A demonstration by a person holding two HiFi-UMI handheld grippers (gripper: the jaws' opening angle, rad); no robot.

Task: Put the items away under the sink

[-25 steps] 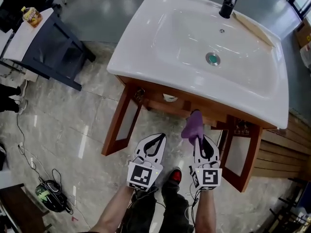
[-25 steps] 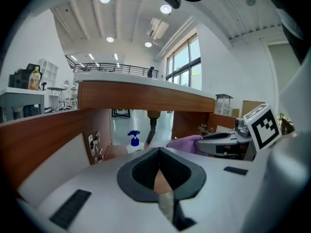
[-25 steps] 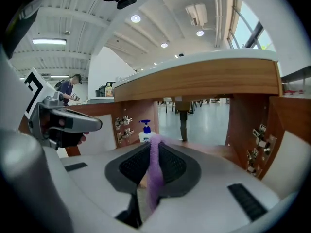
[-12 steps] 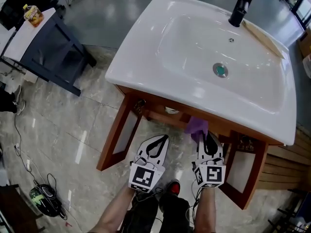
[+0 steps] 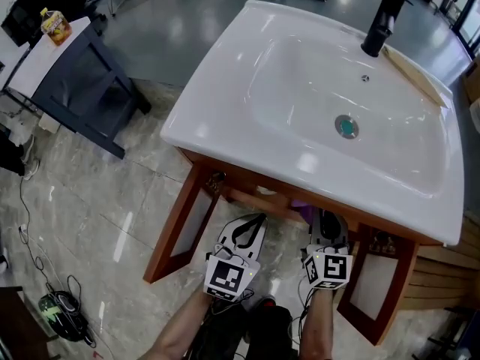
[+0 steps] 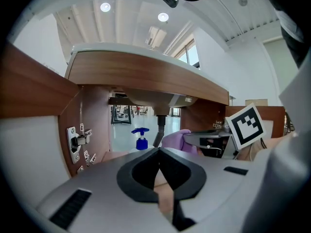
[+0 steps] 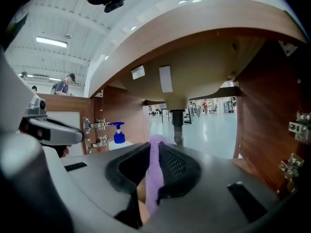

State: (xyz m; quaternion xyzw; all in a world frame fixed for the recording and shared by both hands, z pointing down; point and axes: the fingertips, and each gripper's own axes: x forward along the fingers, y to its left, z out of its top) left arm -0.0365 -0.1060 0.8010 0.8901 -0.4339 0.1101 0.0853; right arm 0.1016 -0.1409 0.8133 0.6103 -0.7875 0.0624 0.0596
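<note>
Right tongs (image 7: 156, 143): pinching purple cloth (image 7: 154, 178). Left tongs (image 6: 159, 152): pressed together, empty. Blue pump bottle (image 6: 141, 139): ahead of both, inside sink cabinet (image 6: 95, 115).

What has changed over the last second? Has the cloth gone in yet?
The left tongs and right tongs have both moved forward to the open cabinet. The right tongs have carried the purple cloth in under the sink's front edge, so the head view shows only a scrap of it. Unchanged: right tongs shut on the cloth, left tongs shut and empty, doors open.
</note>
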